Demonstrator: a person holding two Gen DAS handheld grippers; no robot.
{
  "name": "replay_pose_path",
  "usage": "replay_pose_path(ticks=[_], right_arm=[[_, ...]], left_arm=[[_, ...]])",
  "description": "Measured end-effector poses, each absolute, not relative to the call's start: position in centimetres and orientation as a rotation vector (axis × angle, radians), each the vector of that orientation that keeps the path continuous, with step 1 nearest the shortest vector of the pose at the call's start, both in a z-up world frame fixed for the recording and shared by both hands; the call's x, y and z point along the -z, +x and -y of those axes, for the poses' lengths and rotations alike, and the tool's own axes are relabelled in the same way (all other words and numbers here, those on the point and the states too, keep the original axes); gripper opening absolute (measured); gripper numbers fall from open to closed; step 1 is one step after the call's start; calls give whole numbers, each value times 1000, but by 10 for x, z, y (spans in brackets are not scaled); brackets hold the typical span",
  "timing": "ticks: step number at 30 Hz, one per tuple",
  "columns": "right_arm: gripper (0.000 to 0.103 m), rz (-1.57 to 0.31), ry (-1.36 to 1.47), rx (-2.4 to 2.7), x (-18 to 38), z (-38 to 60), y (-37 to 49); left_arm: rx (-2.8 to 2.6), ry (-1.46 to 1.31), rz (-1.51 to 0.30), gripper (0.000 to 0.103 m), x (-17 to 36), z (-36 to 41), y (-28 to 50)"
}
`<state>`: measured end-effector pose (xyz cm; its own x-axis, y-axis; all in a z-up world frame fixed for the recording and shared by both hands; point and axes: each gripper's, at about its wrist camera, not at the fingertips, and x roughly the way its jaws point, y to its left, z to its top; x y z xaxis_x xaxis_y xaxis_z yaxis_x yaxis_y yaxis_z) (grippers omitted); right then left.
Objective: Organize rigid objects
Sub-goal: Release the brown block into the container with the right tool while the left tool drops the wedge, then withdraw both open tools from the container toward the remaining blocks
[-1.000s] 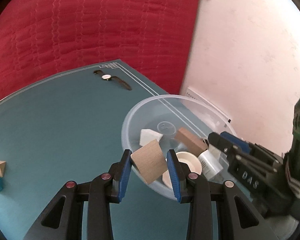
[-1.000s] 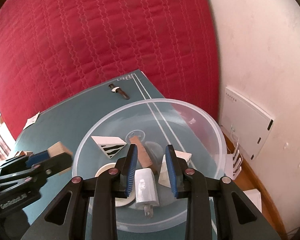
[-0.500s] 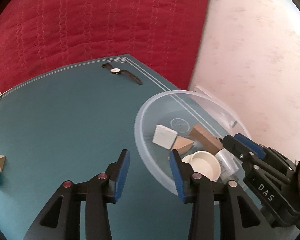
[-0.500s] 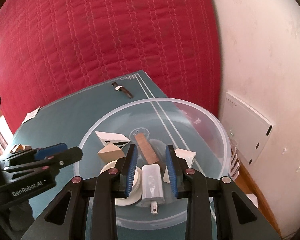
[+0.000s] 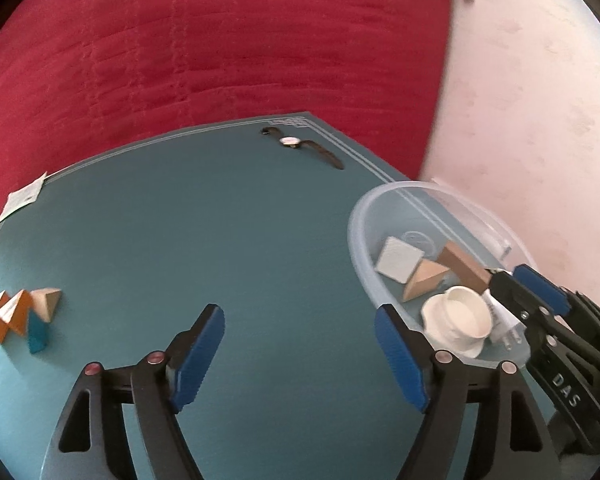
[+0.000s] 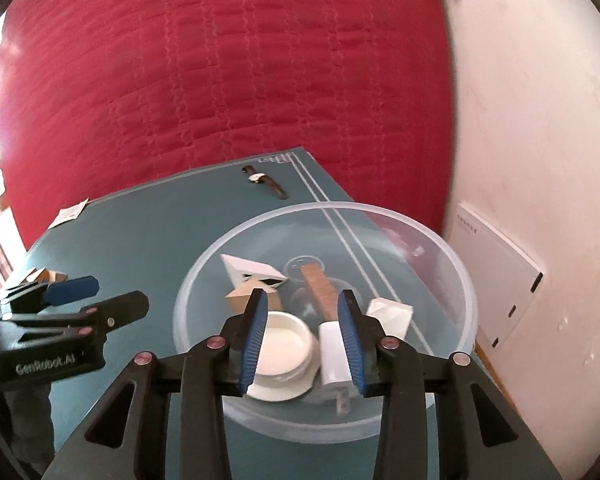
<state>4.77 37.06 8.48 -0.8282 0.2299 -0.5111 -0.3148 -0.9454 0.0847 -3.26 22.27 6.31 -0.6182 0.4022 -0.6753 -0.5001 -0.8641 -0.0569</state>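
Note:
A clear plastic bowl [image 6: 380, 216] [image 5: 356, 240] holds a striped white wedge [image 6: 252, 270], a wooden wedge [image 6: 240, 300] [image 5: 424, 278], a brown block [image 6: 320, 284], a white round cap [image 6: 284, 344] and a white block [image 6: 392, 312]. Over the bowl, my right gripper [image 6: 303, 296] [image 5: 512, 276] has its jaws opening. A white charger plug [image 6: 334, 348] sits between them beside the right pad, clear of the left pad. My left gripper [image 5: 300, 316] [image 6: 100, 298] hangs left of the bowl over bare mat, jaws opening wide with nothing between them.
Several small wooden, orange and teal blocks [image 5: 20, 312] lie at the mat's left edge. A wristwatch [image 5: 300, 142] [image 6: 266, 182] lies near the far corner, and a paper tag [image 5: 22, 198] at the far left. A red quilt and a white wall stand behind the table.
The left gripper let the wooden block drop into the bowl, opened wide and drew away to the left. The right gripper's jaws spread apart from the charger plug.

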Motion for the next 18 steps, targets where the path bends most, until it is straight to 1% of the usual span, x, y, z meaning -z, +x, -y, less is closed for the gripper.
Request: replay_pose_path(ticks=[7, 18], right_arm=[[40, -144, -752, -2798, -86, -342, 48], [41, -87, -849, -2880, -80, -301, 47]], left_arm=[[-2505, -997, -168, 81, -61, -195, -39], [-2596, -1033, -143, 81, -61, -144, -50]])
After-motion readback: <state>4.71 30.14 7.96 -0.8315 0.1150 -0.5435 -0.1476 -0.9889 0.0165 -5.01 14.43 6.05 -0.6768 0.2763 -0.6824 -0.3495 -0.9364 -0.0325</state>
